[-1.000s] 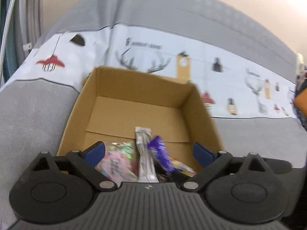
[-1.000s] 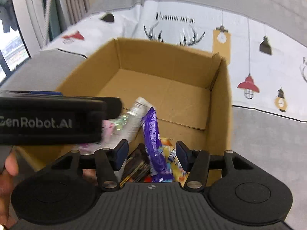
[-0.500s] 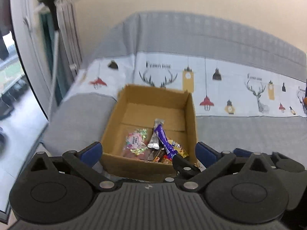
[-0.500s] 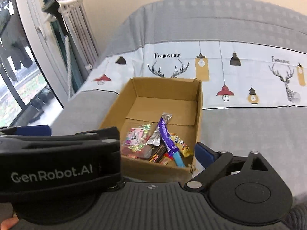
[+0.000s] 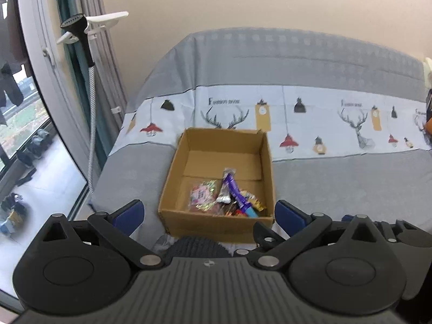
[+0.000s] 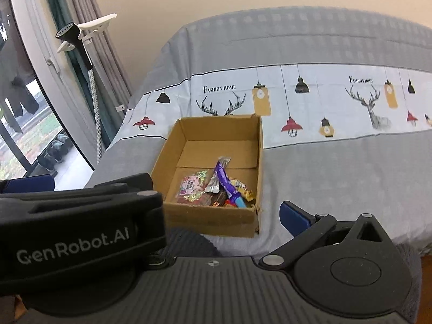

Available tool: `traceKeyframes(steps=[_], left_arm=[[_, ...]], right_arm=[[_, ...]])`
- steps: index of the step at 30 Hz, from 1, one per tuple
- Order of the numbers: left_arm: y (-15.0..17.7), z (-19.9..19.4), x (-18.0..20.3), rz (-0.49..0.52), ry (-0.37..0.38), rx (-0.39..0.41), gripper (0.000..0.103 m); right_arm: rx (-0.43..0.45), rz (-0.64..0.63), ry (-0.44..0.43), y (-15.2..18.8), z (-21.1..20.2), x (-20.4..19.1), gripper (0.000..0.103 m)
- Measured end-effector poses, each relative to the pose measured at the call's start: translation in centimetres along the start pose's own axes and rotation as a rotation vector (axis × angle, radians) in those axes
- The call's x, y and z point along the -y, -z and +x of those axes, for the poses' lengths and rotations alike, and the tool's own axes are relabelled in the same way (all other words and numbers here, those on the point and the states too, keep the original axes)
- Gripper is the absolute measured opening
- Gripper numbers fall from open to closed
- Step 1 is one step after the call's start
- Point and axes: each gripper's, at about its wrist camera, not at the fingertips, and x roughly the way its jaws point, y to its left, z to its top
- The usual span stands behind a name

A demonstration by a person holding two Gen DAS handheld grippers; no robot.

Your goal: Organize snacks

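Both grippers have drawn back and up from the cardboard box (image 5: 218, 178) on the bed (image 5: 337, 183). Left gripper (image 5: 209, 216) spread, empty; right gripper (image 6: 293, 213) has gone from half-closed to wide, nothing between. Snacks (image 6: 216, 186) heaped in the box's near end. Deposit judged finished.

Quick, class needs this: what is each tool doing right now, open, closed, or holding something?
Left tool: open, holding nothing.
Right tool: open, holding nothing.
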Motion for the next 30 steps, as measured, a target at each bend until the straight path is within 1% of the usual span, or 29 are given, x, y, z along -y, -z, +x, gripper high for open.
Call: traceKeyframes(steps=[3, 7, 30], left_arm=[[0.2, 0.3, -0.6, -0.011, 0.018, -0.029, 0.103], [0.5, 0.3, -0.9, -0.021, 0.022, -0.03, 0.103], [0.6, 0.7, -1.2, -0.007, 0.0, -0.033, 0.103]], right_arm=[[-0.018, -0.01, 0.018, 0.2, 0.0, -0.3, 0.102], [-0.019, -0.035, 0.038, 0.4, -0.1, -0.8, 0.102], [-0.035, -0.019, 0.027, 0.9, 0.3, -0.7, 0.102]])
